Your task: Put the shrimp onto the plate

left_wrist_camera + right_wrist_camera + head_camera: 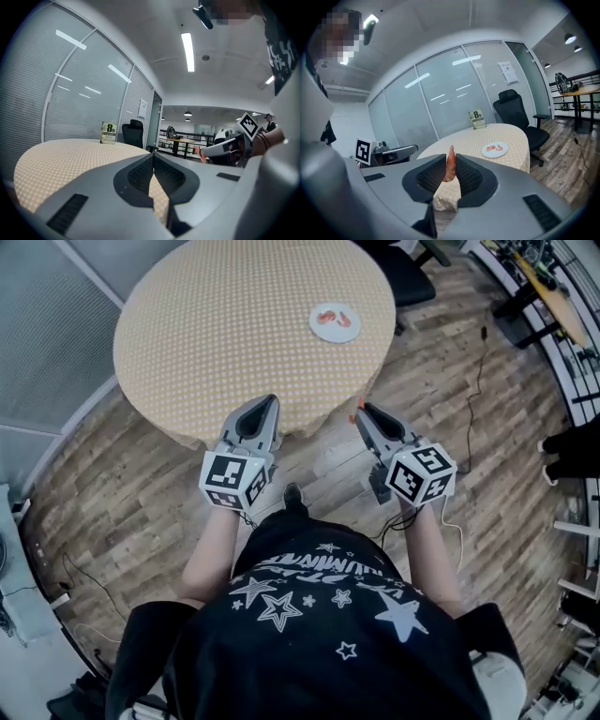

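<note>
1. Seen from the head, a person stands at the 6 o'clock edge of a round bench [216, 324] covered in an orange dotted cloth, with one tool in each hand.
2. The task is partly done. A white plate [335, 322] sits on the bench toward its 2 o'clock side, and two pink plated shrimp [337, 318] already lie on it.
3. One more shrimp [450, 165] has been picked up but not yet delivered. The right tool [450, 159] is clamped on it, and the shrimp stands upright between the ribbed jaw pads with its tip poking above them.
4. In the head view, the right tool [361, 411] hangs just off the bench's near edge, with a speck of orange showing at its tips.
5. From that tool, the plate lies at about 11 o'clock, well apart, with bare cloth between them. In the right tool's own view, the plate [494, 149] sits at 2 o'clock from the held shrimp.
6. The left tool [153, 157] has its jaws pressed together on nothing. It hovers near the bench's 6 o'clock edge, pointing across the cloth.
7. What appears to be left is to carry the held shrimp over the cloth, lower it onto the plate and let go.
8. In the room behind the bench are an office chair [513, 110] and a small sign card [476, 119].
</note>
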Demonstrator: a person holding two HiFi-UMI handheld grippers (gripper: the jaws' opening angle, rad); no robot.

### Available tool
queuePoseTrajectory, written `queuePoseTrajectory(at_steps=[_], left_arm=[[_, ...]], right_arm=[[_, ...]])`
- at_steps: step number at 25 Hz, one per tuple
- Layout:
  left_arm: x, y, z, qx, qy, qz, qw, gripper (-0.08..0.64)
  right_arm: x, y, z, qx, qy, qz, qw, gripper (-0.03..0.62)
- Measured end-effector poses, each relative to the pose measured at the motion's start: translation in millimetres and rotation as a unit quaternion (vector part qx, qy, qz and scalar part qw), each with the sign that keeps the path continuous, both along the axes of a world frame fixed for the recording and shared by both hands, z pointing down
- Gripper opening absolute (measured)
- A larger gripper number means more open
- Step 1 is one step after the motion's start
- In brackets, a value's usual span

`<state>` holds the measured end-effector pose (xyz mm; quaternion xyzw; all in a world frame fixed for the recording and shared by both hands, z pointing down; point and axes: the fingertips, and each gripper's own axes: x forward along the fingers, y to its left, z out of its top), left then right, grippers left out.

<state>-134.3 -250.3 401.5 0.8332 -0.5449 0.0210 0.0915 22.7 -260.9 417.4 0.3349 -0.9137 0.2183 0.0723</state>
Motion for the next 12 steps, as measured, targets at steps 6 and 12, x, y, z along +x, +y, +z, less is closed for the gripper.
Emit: queuePoseTrajectory(at_steps=[6, 12], left_arm=[[-9.2, -26.4, 4.7, -0.003, -0.001, 0.024, 0.9997, 0.008], [-12.8, -36.1, 10.6, -0.009, -0.001, 0.035, 0.9994, 0.008]], right_arm=[[-17.8, -25.7, -3.7, 0.009, 0.000, 0.018, 1.000, 0.067], [-22.3, -35.4, 7.6, -0.001, 0.020, 0.015, 1.000, 0.067]])
